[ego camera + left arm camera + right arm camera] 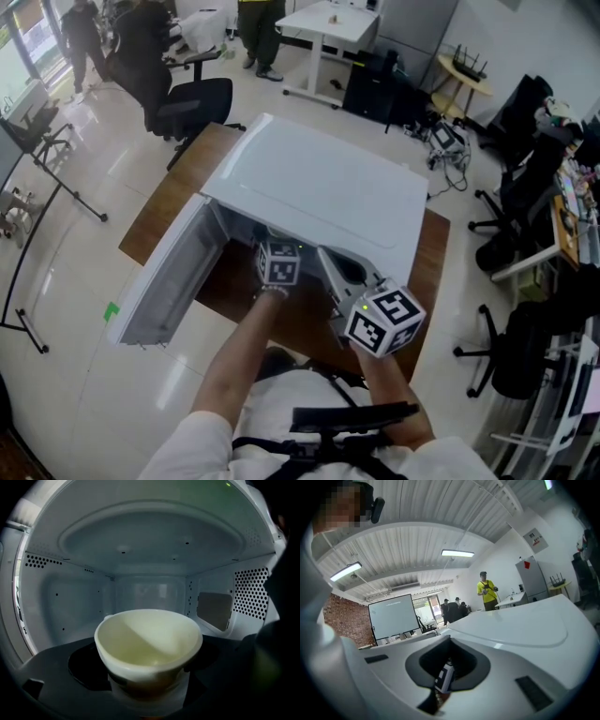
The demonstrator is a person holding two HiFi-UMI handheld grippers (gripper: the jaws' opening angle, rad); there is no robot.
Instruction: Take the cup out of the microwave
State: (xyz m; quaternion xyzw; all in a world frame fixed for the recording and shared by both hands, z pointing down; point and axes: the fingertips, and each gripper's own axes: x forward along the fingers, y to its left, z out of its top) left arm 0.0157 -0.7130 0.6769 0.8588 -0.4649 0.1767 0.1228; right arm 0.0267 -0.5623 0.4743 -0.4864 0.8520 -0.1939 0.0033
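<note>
Left gripper (149, 679) pinching cup (148, 641) inside microwave (319, 187) | right gripper (342, 277) pressed together, 5 o'clock | keep cup level, draw straight toward 6 o'clock

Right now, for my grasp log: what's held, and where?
The left gripper holds the cup by its sides below the rim, it seems; whether the right gripper holds anything cannot be told.
</note>
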